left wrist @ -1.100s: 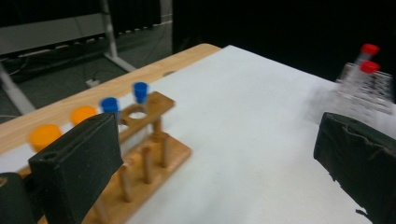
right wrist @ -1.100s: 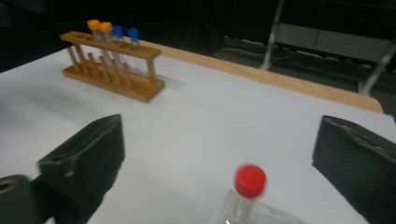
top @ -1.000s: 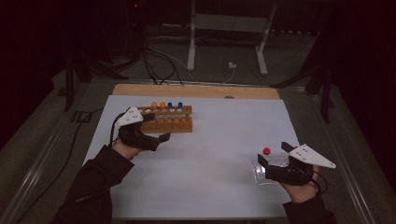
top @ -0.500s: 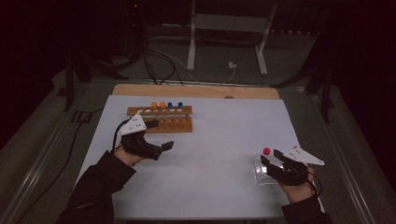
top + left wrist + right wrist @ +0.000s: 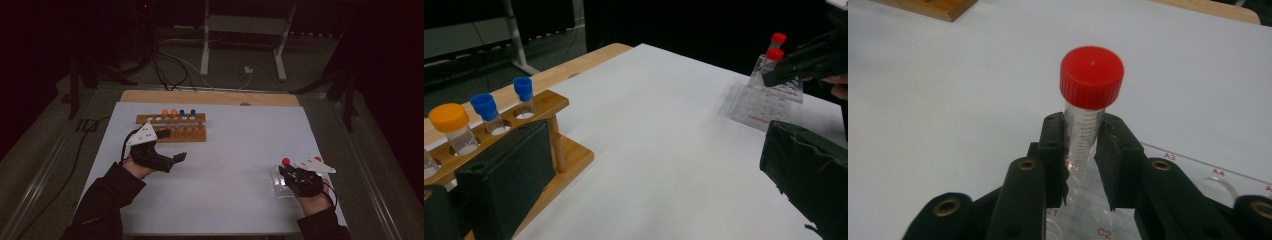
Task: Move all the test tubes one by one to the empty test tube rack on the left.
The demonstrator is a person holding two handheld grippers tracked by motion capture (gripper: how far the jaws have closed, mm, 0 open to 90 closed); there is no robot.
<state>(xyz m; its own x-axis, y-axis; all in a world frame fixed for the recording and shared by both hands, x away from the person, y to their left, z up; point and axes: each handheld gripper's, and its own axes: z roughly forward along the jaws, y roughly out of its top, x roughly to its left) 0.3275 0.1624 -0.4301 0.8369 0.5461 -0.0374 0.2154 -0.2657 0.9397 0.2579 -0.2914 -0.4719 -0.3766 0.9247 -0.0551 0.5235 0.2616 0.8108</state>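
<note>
Right gripper (image 5: 1082, 150): its black jaws have just been closing and now clamp the clear barrel of a red-capped plastic tube (image 5: 1091, 87), just under the cap; in the high view this gripper (image 5: 287, 172) sits at the near right of the table.
Red-capped tube: upright in a clear plastic rack with printed red well labels (image 5: 1168, 175), at the rack's end towards the table's middle; the cap stands clear above the jaw tips.
Second red-capped tube (image 5: 778, 40): stands in the same clear rack (image 5: 764, 107), just behind the gripped one as the left gripper view shows it.
Left gripper (image 5: 179, 158): hovers over the white table sheet (image 5: 240, 150) just in front of the wooden tube rack (image 5: 172, 134), jaws wide apart with nothing between them.
Wooden rack: near the far left of the sheet, holding an orange-capped tube (image 5: 451, 125) and two blue-capped tubes (image 5: 486, 111) in a row; well apart from the clear rack.
Person: a dark sleeve (image 5: 107, 200) leads to the left gripper.
</note>
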